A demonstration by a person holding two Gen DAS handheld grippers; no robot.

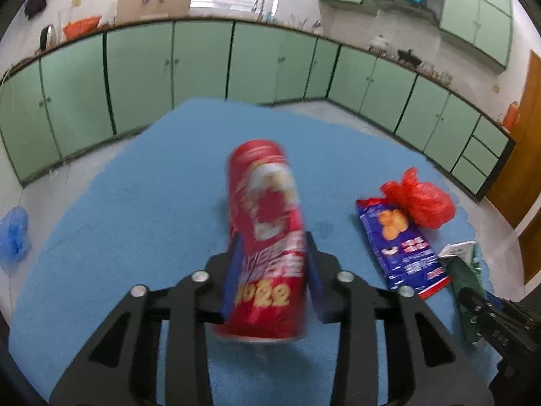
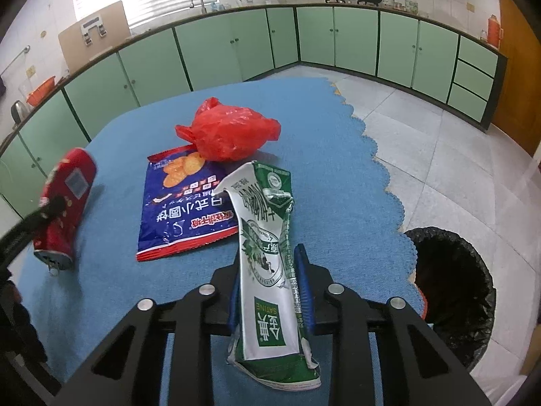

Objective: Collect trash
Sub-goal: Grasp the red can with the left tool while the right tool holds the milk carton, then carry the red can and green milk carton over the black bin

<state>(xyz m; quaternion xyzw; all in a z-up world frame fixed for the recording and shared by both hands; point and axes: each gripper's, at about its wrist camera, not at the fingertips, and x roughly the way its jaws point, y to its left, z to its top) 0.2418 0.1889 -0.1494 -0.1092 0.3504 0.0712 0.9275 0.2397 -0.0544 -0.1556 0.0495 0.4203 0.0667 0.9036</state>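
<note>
My left gripper (image 1: 272,253) is shut on a red snack can (image 1: 267,237), held above the blue table mat (image 1: 118,220); the can also shows in the right wrist view (image 2: 64,203). My right gripper (image 2: 268,264) is shut on a flattened green and white milk carton (image 2: 267,270), also seen at the right edge of the left wrist view (image 1: 463,270). A blue biscuit bag (image 2: 186,209) and a knotted red plastic bag (image 2: 230,132) lie on the mat ahead; both show in the left wrist view, blue bag (image 1: 402,243), red bag (image 1: 419,199).
A bin with a black liner (image 2: 453,291) stands on the tiled floor right of the table. Green cabinets (image 1: 203,64) line the walls. A blue plastic bag (image 1: 15,233) lies on the floor at left.
</note>
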